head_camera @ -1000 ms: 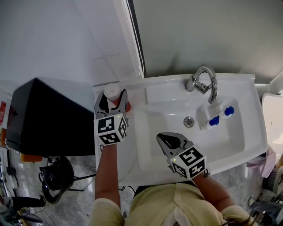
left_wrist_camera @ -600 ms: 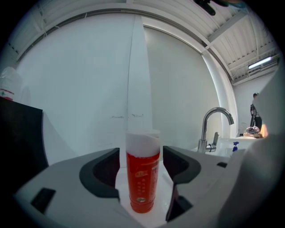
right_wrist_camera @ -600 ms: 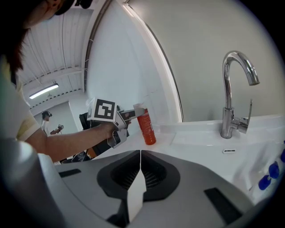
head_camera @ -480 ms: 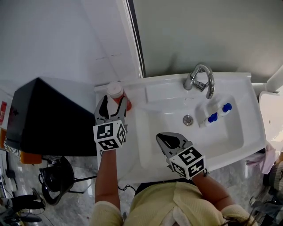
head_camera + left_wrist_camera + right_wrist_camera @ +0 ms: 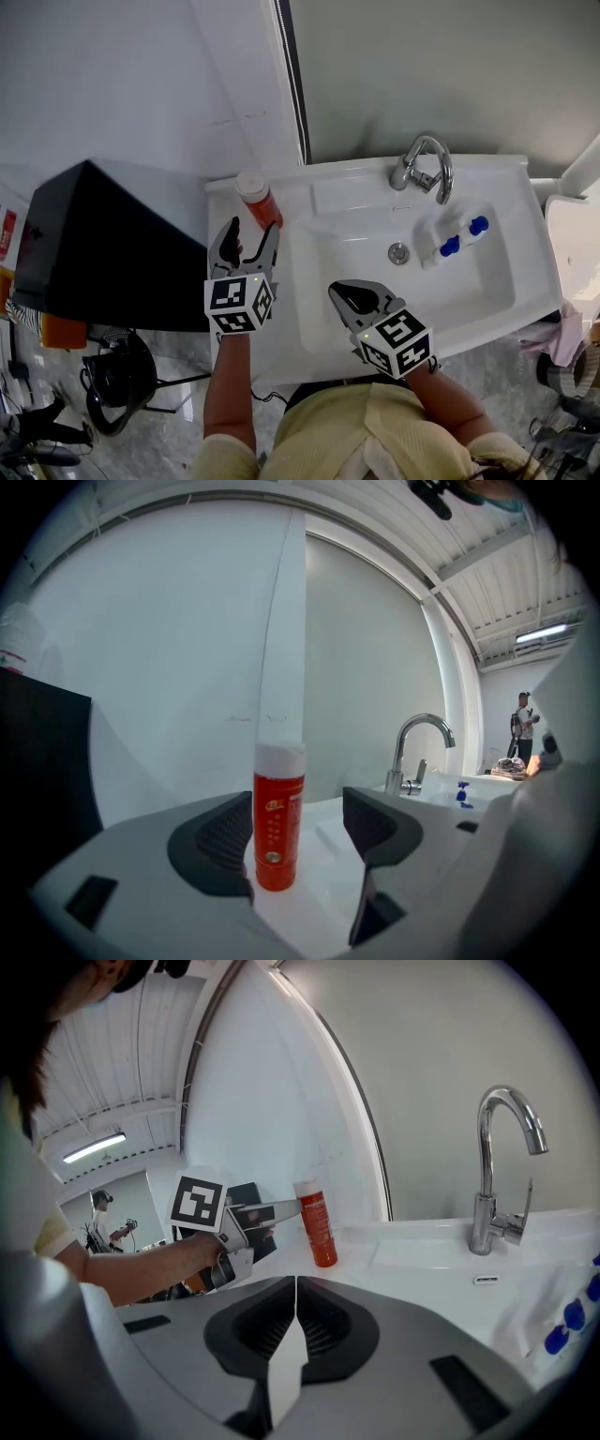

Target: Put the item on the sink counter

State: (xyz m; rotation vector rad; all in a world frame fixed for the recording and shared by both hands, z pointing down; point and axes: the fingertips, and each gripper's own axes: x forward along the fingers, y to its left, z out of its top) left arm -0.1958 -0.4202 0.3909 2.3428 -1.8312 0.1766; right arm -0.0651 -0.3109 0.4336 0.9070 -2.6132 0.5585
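Left tongs [image 5: 253, 234] are spread and empty. The red bottle [image 5: 258, 199] stands upright on the sink counter [image 5: 356, 192], just beyond their tips, clear of both jaws. My right tongs [image 5: 343, 292], pressed together, hang farther off over the basin.

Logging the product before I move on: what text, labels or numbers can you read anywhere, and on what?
Red cylindrical plastic bottle with white cap: yellow label print, too blurred to read.
Left gripper and right gripper: black-and-white square markers on their cubes, no words.
No other text shows.
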